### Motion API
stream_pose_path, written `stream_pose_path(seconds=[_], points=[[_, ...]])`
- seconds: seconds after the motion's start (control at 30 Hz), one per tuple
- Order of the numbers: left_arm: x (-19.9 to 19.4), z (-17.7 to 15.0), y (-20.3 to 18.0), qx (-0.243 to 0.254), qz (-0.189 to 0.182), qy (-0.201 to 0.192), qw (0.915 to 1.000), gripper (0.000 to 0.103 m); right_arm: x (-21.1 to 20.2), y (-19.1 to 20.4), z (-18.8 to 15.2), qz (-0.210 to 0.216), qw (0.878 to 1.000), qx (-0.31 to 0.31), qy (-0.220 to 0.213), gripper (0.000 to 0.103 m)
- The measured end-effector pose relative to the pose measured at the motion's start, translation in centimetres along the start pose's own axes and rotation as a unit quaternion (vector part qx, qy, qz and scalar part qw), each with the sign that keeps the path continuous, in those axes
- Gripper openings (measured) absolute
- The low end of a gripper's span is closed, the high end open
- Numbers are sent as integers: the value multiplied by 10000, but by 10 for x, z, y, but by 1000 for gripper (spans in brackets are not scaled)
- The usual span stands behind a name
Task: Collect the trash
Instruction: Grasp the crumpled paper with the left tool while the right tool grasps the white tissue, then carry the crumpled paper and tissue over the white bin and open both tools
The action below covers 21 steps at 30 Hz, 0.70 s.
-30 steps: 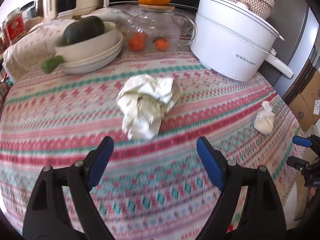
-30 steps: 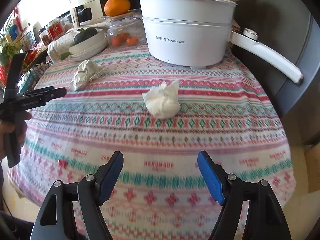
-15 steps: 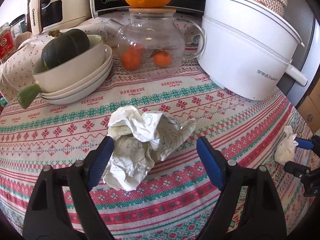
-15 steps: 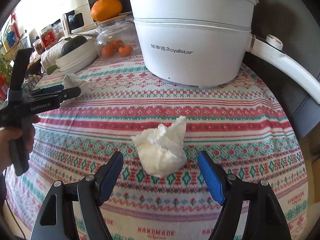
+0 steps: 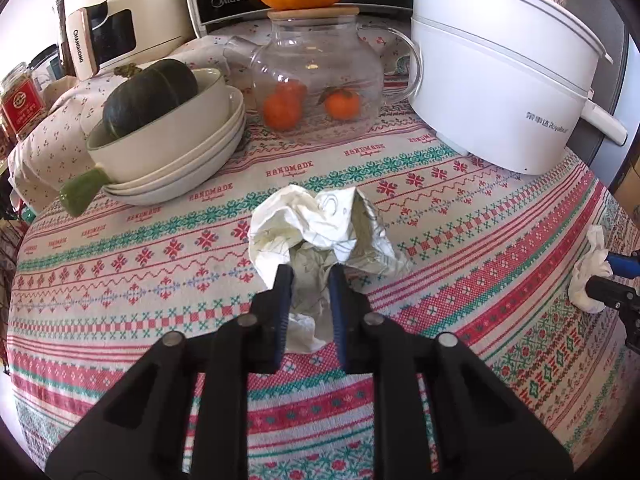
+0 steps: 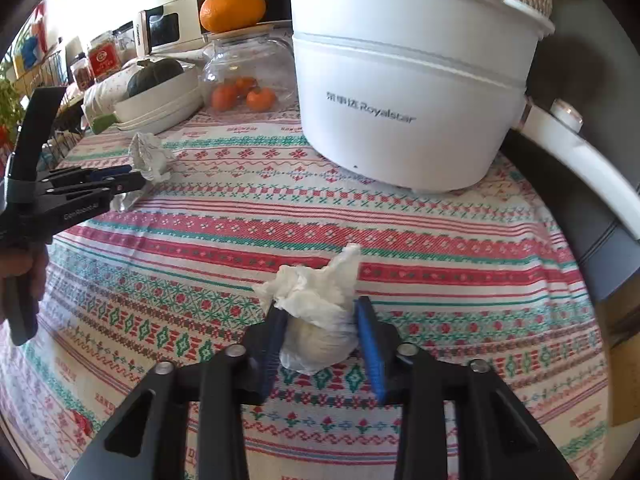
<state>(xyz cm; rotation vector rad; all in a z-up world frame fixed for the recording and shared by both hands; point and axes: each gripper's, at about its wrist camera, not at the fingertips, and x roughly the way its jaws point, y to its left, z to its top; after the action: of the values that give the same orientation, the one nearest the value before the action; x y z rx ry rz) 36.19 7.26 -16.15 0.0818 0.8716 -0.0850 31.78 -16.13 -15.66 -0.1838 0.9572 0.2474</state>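
A crumpled sheet of printed paper (image 5: 320,228) lies on the patterned tablecloth (image 5: 160,248). My left gripper (image 5: 310,276) is shut on its near end. It also shows in the right wrist view (image 6: 150,154), with the left gripper (image 6: 120,178) at it. A crumpled white tissue wad (image 6: 316,316) sits between the blue pads of my right gripper (image 6: 320,312), which is shut on it. In the left wrist view the tissue wad (image 5: 586,276) shows at the right edge with the right gripper (image 5: 612,276) on it.
A big white electric pot (image 6: 404,80) stands at the back right. A glass teapot with tangerines (image 5: 316,84) and an orange on its lid stands behind the paper. Stacked bowls with a dark squash (image 5: 168,136) sit at the back left. Appliances and jars line the far side.
Both grippers moved forward around their trash and closed: the left on the crumpled paper, the right on the tissue wad. Both were open a second ago.
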Motion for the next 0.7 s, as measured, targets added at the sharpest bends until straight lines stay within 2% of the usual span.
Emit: stream_pose_path(seconds=[0.03,0.07,0.27,0.7], points=[[-3,-1,0,-30,-3,21,10000,5,-1,-1,0,45,10000,35,31,33],[-5,-1,0,-49,-21,54,10000,4,-4,-1,0,69,9999,75,58,33],[-25,-6,-10,-3,-31,123,9999,3,-28,0,-7,66,9999,113,53,32],[-111,-35,-37,60,-330,1,9994,3,-111,6,-33,142,9996,230,-97,33]])
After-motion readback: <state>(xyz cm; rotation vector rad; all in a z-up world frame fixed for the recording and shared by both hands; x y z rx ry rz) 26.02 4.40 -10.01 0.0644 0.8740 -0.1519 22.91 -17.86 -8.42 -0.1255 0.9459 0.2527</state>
